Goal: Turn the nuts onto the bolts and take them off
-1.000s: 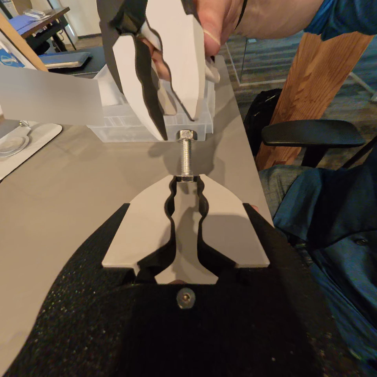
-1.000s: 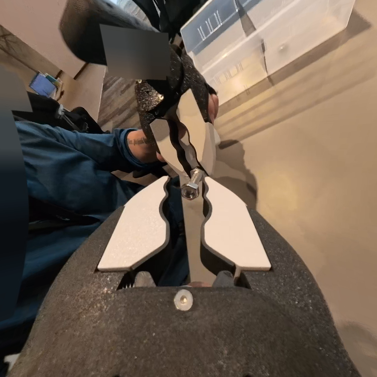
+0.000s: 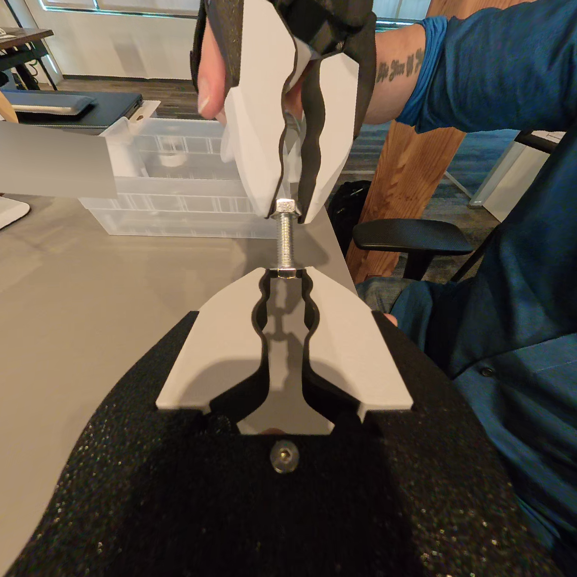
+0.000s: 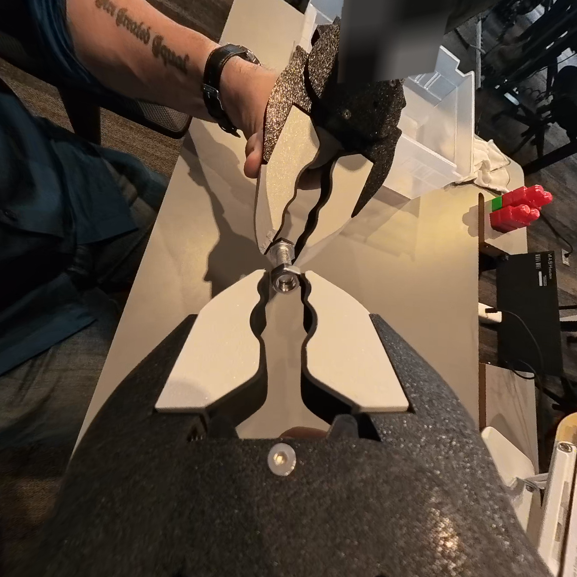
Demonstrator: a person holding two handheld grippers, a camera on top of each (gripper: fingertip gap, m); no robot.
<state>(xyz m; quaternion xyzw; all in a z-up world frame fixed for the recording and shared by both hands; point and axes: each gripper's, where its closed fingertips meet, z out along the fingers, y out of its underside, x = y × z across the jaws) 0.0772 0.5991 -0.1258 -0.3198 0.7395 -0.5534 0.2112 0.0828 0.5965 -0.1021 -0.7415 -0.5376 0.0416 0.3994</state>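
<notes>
Two hand-held grippers meet tip to tip above a grey table (image 3: 109, 296), joined by one silver bolt (image 3: 284, 242). The left gripper (image 3: 286, 273) has its white fingers closed narrowly on the bolt's hexagonal head, right at its tips. Straight ahead of it, the right gripper (image 3: 284, 211) points back toward it, its jaws pinched on a nut (image 3: 284, 207) at the far end of the threaded shaft.

From the right gripper (image 4: 284, 276) (its own camera looks down the bolt's axis), the nut (image 4: 284, 281) sits between its tips with the bolt end visible in its bore, so only the first threads seem engaged. Whether it is going on or coming off cannot be told.

Beyond both grippers stands a clear plastic organiser box (image 3: 175, 199).

The next move likely calls for twisting one wrist against the other while keeping both grips firm and the axis straight.
</notes>
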